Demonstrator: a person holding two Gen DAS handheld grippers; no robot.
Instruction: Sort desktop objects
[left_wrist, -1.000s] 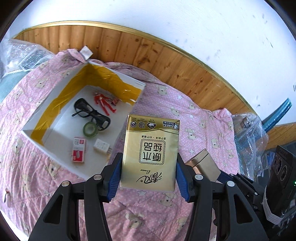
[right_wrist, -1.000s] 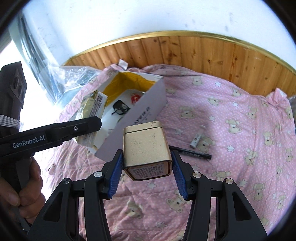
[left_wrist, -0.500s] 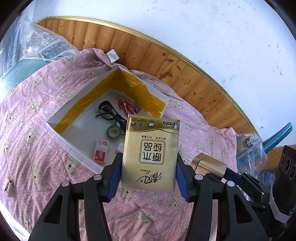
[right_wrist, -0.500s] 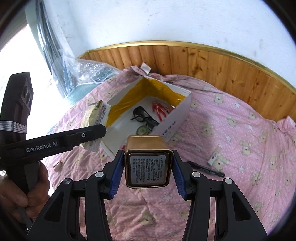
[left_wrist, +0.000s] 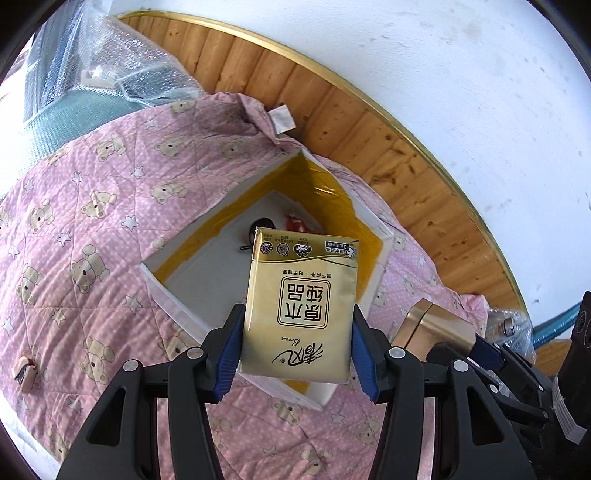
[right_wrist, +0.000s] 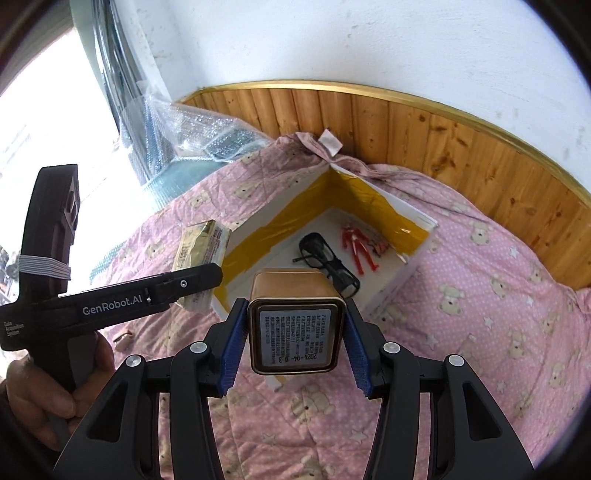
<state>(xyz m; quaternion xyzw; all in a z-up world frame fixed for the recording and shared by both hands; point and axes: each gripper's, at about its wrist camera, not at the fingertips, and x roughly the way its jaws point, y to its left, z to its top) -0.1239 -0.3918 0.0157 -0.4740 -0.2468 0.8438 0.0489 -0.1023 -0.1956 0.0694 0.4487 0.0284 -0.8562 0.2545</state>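
While clamped in the left hand-held gripper (left_wrist: 295, 350), tissue pack (left_wrist: 299, 306) hangs above box (left_wrist: 162, 291).

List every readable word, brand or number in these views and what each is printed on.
"原木纯品" and "Breeze": gold tissue pack, seen upside down in the left gripper.
"GenRobot.AI": left gripper's side.
"2024-04-" then a partly legible ending: label on the gold tin in the right gripper.
Other small print: unreadable.
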